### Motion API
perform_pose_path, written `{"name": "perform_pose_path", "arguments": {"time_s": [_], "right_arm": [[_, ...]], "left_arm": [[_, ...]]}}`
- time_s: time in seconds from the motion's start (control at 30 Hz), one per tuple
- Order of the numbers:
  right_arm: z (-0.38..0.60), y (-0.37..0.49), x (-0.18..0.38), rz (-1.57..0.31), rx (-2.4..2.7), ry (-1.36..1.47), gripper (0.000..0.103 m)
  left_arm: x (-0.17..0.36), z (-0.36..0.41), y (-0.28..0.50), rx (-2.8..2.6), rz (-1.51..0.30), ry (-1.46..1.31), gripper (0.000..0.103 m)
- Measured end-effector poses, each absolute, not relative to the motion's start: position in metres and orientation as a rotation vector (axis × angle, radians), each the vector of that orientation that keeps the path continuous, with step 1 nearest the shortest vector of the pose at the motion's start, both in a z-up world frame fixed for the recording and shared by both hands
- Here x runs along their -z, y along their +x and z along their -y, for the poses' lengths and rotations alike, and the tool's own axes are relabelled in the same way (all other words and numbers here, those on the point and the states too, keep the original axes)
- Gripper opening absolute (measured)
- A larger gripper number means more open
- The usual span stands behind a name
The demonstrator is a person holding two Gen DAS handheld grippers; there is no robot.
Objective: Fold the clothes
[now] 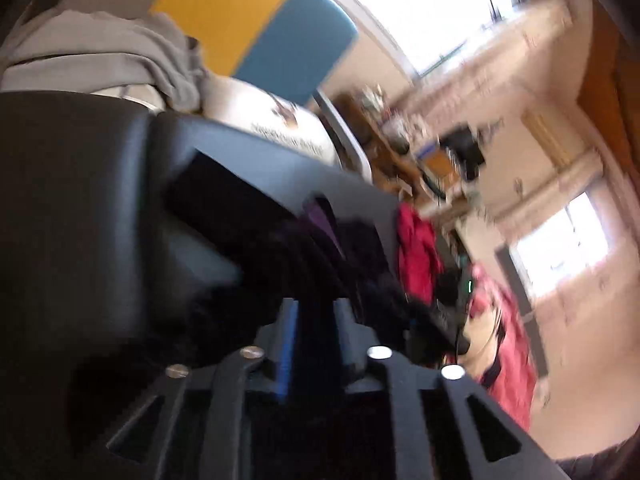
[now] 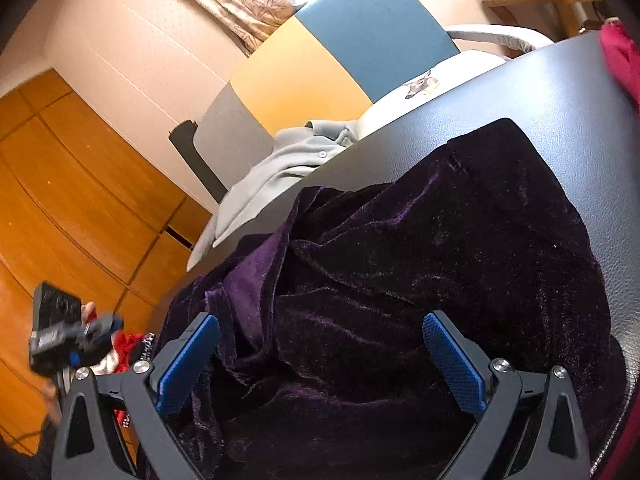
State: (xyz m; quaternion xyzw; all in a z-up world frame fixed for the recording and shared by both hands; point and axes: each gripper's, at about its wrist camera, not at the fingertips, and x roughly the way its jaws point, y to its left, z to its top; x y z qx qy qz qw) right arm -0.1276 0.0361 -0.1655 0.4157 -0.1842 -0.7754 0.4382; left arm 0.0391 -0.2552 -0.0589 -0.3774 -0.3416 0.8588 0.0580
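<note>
A dark purple velvet garment (image 2: 440, 240) lies rumpled on the black table (image 2: 540, 88), with its left side hanging over the edge. My right gripper (image 2: 320, 344) hovers just above it, open, with a blue pad on either side of the folds. The left wrist view is blurred. In it my left gripper (image 1: 314, 308) has its fingers close together, and the same dark garment (image 1: 320, 220) is bunched at their tips. From the right wrist view, a hand holds the left gripper (image 2: 108, 326) beyond the table's left edge.
A grey garment (image 2: 280, 164) and a white printed one (image 2: 420, 88) lie at the table's far edge. A red garment (image 2: 624, 60) sits at the far right corner. Behind stands a yellow-and-blue chair back (image 2: 360, 28), with wooden cupboards (image 2: 80, 200) to the left.
</note>
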Motion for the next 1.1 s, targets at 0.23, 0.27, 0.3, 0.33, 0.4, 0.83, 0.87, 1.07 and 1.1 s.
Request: {"name": "perform_pose_path", "arguments": {"time_s": [0.23,0.27,0.3,0.33,0.4,0.83,0.87,1.07,1.1], "right_arm": [[-0.033,-0.132,0.164,0.457,1.928,1.028,0.103],[-0.033,-0.132,0.165,0.462,1.926,1.026,0.103],[-0.033,-0.133,0.165,0.464,1.924,1.025,0.103],[-0.032,-0.134,0.165,0.467,1.922,1.023,0.103],[-0.033,-0.135,0.166,0.48,1.915,1.017,0.103],[-0.04,-0.13,0.165,0.53,1.896,0.991,0.103],[-0.04,-0.13,0.165,0.528,1.898,0.992,0.103],[-0.037,-0.128,0.164,0.501,1.908,1.004,0.103],[-0.037,-0.128,0.164,0.497,1.91,1.007,0.103]], "left_arm": [[0.056,0.208,-0.032,-2.481,0.836,-1.461,0.048],[0.058,0.202,-0.041,-2.471,0.791,-1.507,0.049],[0.059,0.195,-0.05,-2.461,0.746,-1.553,0.049],[0.062,0.192,-0.055,-2.467,0.696,-1.607,0.049],[0.068,0.189,-0.062,-2.479,0.625,-1.689,0.049],[0.06,0.272,0.012,-2.589,1.195,-1.293,0.001],[0.053,0.284,0.033,-2.59,1.274,-1.201,0.001],[0.024,0.313,0.163,-2.731,1.316,-0.917,0.0],[0.025,0.312,0.182,-2.755,1.297,-0.926,0.0]]}}
